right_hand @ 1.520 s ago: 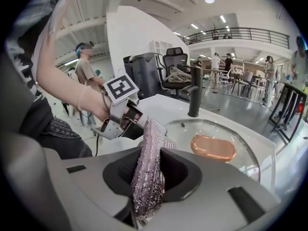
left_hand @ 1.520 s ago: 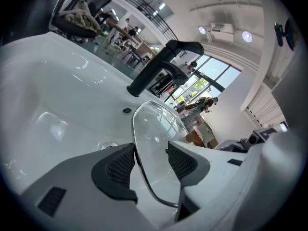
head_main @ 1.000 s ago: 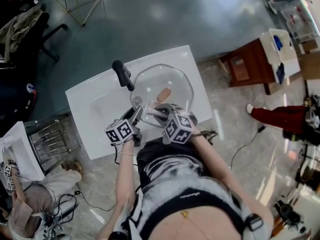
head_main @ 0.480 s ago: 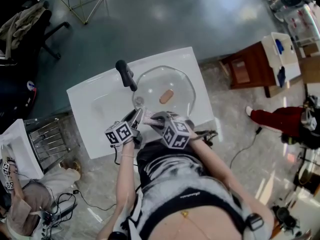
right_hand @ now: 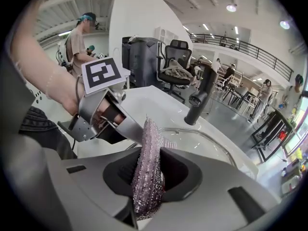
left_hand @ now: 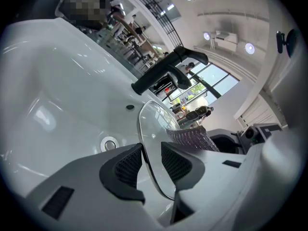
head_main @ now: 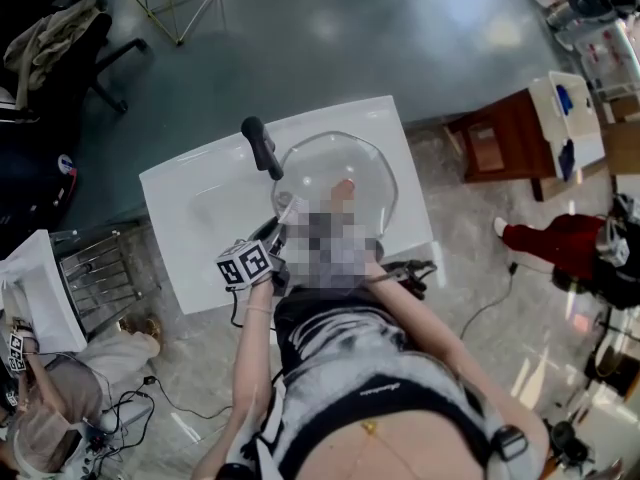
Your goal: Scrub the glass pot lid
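Looking down in the head view, I am keeping the glass pot lid [head_main: 335, 173] in the white sink [head_main: 200, 203], with the black faucet [head_main: 262, 146] at its 10 o'clock. My left tongs [head_main: 274, 240] are reaching the lid's near rim at about 7 o'clock. My right tongs are sitting under a blurred patch at its 6 o'clock.

In the left gripper view, my left tongs have just been closing and are now pinching the lid's metal rim, which is running edge-on from 12 to 6 between the pads. The scrubber [left_hand: 190, 138] is sitting just beside the lid's right face at 3 o'clock. I cannot tell whether it is touching.

In the right gripper view, my right tongs [right_hand: 148, 174] are clamping the purple mesh scrubber, parted only by its thickness. The glass is lying just ahead at 1 o'clock, so I am judging the right hand nearer for scrubbing. I am reading no brand or words; only a square marker is showing on the left cube [right_hand: 102, 73].
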`<state>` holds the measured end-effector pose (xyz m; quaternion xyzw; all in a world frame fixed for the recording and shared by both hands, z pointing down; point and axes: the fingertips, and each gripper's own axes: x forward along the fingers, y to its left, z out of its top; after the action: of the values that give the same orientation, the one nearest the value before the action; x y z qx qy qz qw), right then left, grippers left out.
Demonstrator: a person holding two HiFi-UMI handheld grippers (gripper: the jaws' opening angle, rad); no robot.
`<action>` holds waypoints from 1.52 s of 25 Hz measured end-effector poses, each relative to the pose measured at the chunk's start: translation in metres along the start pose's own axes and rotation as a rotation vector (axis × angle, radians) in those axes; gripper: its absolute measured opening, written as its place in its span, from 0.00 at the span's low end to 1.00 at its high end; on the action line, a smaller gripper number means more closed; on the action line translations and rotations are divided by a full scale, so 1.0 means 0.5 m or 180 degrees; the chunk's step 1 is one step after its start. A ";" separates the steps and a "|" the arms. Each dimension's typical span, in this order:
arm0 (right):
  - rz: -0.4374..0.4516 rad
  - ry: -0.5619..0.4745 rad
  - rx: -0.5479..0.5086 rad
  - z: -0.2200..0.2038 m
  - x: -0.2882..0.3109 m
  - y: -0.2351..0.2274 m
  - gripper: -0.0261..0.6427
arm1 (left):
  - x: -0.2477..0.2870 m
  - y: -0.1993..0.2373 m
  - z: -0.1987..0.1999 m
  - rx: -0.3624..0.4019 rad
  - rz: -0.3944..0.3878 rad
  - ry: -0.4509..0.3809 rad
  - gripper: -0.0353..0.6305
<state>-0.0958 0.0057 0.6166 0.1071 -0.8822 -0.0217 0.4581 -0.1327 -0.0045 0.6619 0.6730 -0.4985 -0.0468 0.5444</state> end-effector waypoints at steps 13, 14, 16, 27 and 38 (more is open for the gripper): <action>0.0112 0.0440 0.0060 0.046 0.057 -0.021 0.17 | 0.004 0.003 -0.007 0.0051 0.0003 0.0091 0.24; 0.0168 0.0497 0.0061 0.049 0.060 -0.022 0.18 | 0.002 0.002 -0.006 0.0058 0.0005 0.0103 0.24; 0.0278 0.0619 -0.0020 0.059 0.067 -0.025 0.17 | 0.001 0.000 -0.003 0.0060 -0.0005 0.0117 0.24; 0.0379 0.0877 -0.0671 0.058 0.091 -0.042 0.18 | 0.002 0.001 -0.005 0.0090 -0.0017 0.0156 0.24; 0.0287 0.0766 -0.0688 0.060 0.109 -0.112 0.18 | 0.002 -0.002 -0.006 0.0072 0.0017 0.0133 0.24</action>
<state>-0.1411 -0.0619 0.6353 0.0193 -0.8174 -0.0828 0.5698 -0.1299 -0.0031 0.6628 0.6786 -0.4894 -0.0256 0.5472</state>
